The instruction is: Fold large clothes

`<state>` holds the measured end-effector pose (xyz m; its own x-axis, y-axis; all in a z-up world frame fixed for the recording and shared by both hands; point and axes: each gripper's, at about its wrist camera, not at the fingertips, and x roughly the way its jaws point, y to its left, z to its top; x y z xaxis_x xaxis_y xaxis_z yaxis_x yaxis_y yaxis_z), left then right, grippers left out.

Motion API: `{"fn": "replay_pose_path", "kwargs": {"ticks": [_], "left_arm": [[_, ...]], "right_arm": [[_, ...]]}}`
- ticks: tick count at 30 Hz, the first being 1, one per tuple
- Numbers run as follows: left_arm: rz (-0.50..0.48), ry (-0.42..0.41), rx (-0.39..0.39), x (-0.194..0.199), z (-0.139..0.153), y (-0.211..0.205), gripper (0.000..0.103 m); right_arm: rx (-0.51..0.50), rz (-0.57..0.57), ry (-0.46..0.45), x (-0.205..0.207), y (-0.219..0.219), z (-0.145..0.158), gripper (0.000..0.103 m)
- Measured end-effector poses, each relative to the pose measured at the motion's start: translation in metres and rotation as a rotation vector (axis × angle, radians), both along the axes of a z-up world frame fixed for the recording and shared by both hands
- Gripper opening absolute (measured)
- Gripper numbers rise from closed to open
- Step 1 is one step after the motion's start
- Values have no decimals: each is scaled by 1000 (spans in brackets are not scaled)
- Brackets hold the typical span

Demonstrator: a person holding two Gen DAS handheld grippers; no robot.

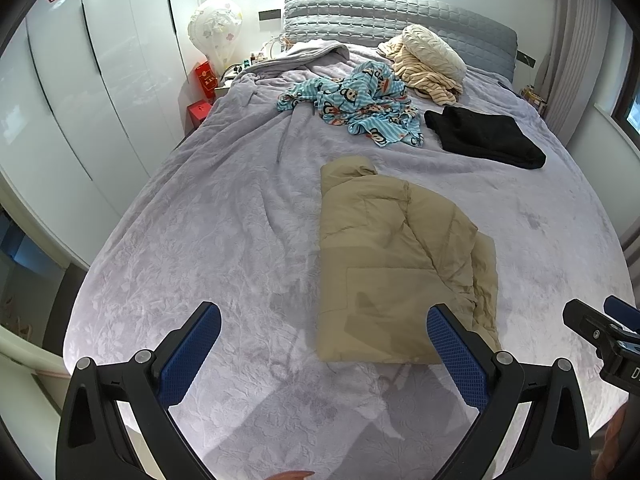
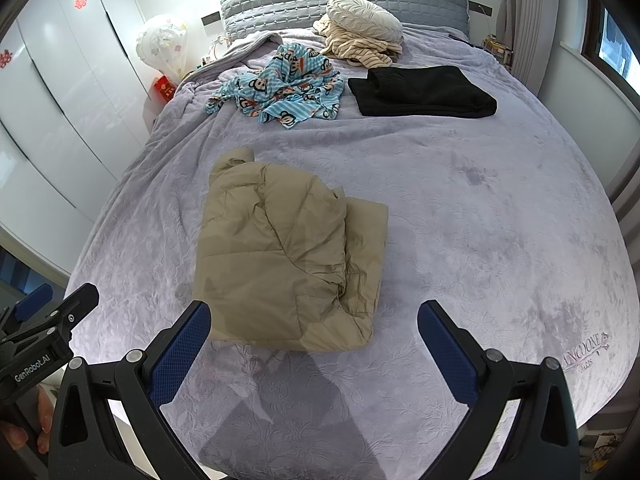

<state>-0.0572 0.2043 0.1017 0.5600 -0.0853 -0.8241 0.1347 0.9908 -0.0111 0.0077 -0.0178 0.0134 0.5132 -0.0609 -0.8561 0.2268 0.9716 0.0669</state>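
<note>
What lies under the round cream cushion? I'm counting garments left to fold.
Under the round cream cushion lies a crumpled cream striped fabric, on the grey bedspread. Anything beneath that pile is hidden.

Left hand-held gripper [image 1: 324, 330] and right hand-held gripper [image 2: 314, 326] both hover side by side, jaws spread wide, holding nothing.

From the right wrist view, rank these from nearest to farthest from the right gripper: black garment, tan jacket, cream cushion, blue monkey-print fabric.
1. Tan jacket: just beyond the open right gripper, slightly left.
2. Blue monkey-print fabric on the left and black garment on the right: too close to call.
3. Cream cushion: by the headboard, farthest.
</note>
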Motion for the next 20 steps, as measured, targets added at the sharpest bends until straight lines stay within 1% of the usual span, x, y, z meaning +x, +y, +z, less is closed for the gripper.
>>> {"fn": "replay_pose_path", "kwargs": {"ticks": [20], "left_arm": [[-3,0,-8,0,-1,5,103]], "right_arm": [[0,-6,2,-2,3,1,103]]}}
